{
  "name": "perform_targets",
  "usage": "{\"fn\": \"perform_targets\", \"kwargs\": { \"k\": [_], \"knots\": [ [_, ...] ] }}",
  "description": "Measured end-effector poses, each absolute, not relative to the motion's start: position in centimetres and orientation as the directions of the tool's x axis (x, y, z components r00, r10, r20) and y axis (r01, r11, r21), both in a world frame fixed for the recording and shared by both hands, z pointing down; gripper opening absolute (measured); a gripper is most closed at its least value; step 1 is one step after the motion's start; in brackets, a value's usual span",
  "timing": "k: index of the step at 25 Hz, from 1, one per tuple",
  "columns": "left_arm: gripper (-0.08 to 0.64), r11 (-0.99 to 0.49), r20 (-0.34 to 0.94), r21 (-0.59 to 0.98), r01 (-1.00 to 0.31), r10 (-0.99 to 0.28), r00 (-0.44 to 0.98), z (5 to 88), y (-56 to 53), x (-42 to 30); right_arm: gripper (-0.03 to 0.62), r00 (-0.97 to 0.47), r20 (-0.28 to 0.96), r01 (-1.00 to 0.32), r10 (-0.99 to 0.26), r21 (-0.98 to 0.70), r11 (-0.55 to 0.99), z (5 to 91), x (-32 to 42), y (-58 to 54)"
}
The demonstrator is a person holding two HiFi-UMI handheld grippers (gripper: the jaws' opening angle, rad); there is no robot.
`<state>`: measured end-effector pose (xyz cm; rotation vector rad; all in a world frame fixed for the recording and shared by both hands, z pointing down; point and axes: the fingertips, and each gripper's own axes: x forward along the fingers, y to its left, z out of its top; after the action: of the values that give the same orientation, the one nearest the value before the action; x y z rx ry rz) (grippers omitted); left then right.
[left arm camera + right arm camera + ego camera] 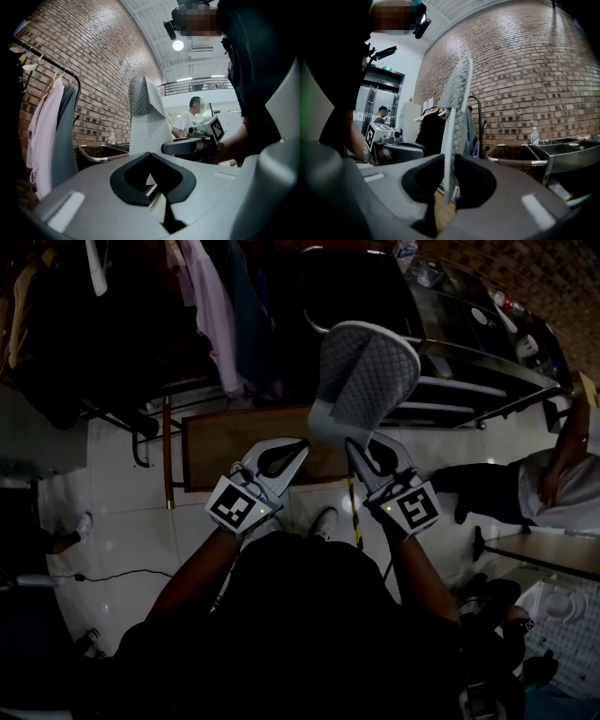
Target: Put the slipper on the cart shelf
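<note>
The slipper (pixel 367 379) stands on end, its near end clamped in the right hand-held gripper (pixel 356 444), and its long axis runs up and away. The cart shelf (pixel 459 388) lies far right of it. The left hand-held gripper (pixel 302 444), jaws together and empty, waits just left.
</note>
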<state>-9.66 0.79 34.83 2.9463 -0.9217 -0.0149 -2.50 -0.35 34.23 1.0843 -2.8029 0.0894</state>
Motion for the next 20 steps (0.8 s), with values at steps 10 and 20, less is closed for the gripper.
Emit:
{"fn": "perform_targets", "kwargs": {
  "k": [10, 20],
  "knots": [
    [0.000, -0.900, -0.022, 0.069, -0.430, -0.433, 0.901, 35.3, 0.9, -6.8, 0.060, -0.602, 0.201, -0.792, -0.773, -0.033, 0.609, 35.4, 1.2, 1.1],
    [0.000, -0.933, -0.016, 0.040, -0.358, -0.359, 0.933, 34.9, 2.2, 0.6, 0.060, -0.540, 0.192, -0.838, -0.820, -0.031, 0.545, 35.3, 9.1, 2.9]
  ]
}}
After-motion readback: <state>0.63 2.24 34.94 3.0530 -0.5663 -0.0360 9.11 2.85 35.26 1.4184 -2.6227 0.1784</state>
